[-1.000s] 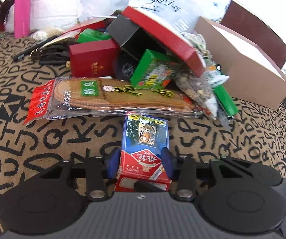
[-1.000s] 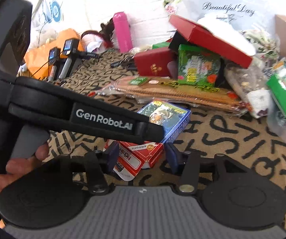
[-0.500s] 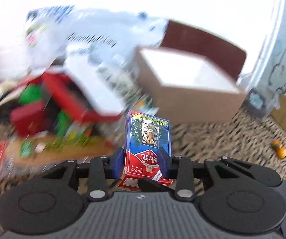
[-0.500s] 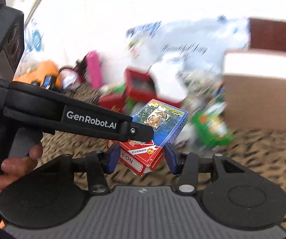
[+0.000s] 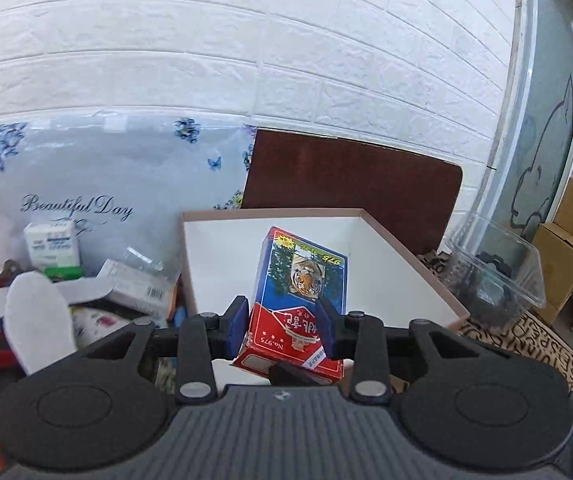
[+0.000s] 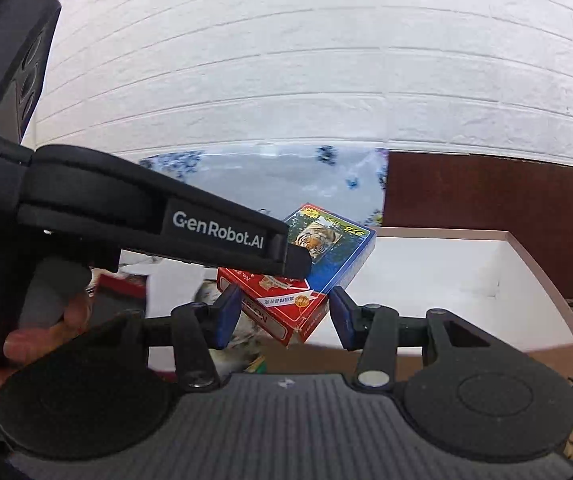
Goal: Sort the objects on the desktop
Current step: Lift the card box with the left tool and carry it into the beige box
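Up close, left gripper [image 5: 282, 322] clamps card box [image 5: 300, 292] by red lower end, lifted over front edge of white-lined cardboard box [image 5: 402, 256]; right gripper [image 6: 284, 314] gapes, fingers [image 6: 228, 314] apart, touching nothing; further left, white insole [image 5: 38, 316] on clutter; beyond, floral bag [image 5: 98, 184], brick wall [image 5: 246, 40]

Glossy card pack [image 5: 300, 280], matt cardboard box [image 5: 386, 264]

A white brick wall [image 5: 246, 60] stands behind the worktop. A dark brown board [image 5: 350, 184] leans against it. Near the right edge, cardboard boxes [image 5: 566, 248] stand beside a glass panel [image 5: 542, 120] with a cartoon drawing.
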